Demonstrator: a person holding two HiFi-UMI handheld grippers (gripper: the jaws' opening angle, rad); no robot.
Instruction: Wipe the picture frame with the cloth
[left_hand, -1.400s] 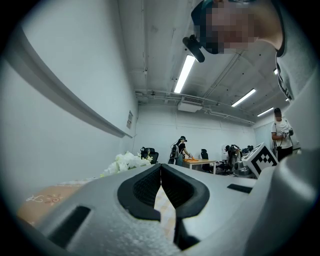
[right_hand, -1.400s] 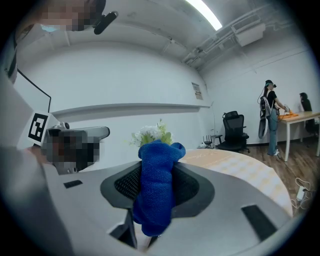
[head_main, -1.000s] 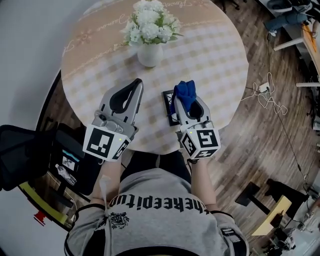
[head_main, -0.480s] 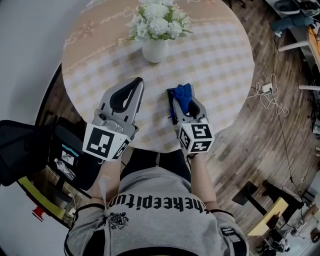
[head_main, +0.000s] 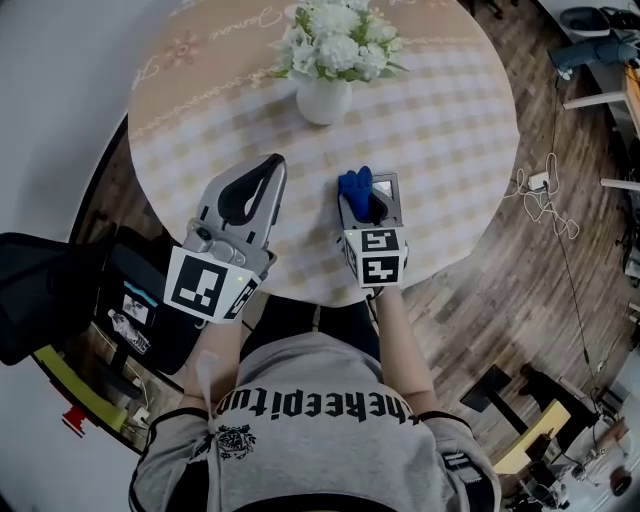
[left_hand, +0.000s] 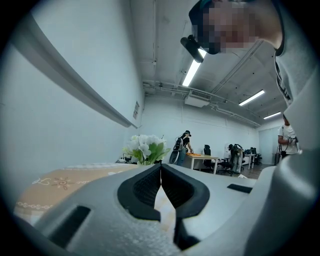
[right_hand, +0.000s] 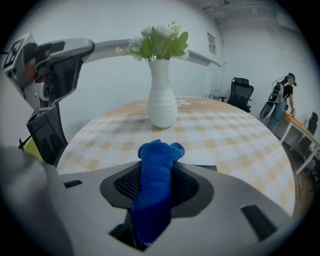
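pinching cloth (right_hand: 155, 172), right tool (head_main: 369, 197) points forward

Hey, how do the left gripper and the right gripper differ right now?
The left gripper is shut on nothing; the right gripper is shut on the blue cloth. The left gripper hangs over bare table, the right gripper over the picture frame. Both point across the table, jaws closed.

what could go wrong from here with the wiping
1. The left gripper, fingers shut, holds nothing, so the picture frame beneath the right gripper and its cloth may slide when rubbed.
2. The vase stands straight ahead of that gripper; a long forward stroke could tip it.
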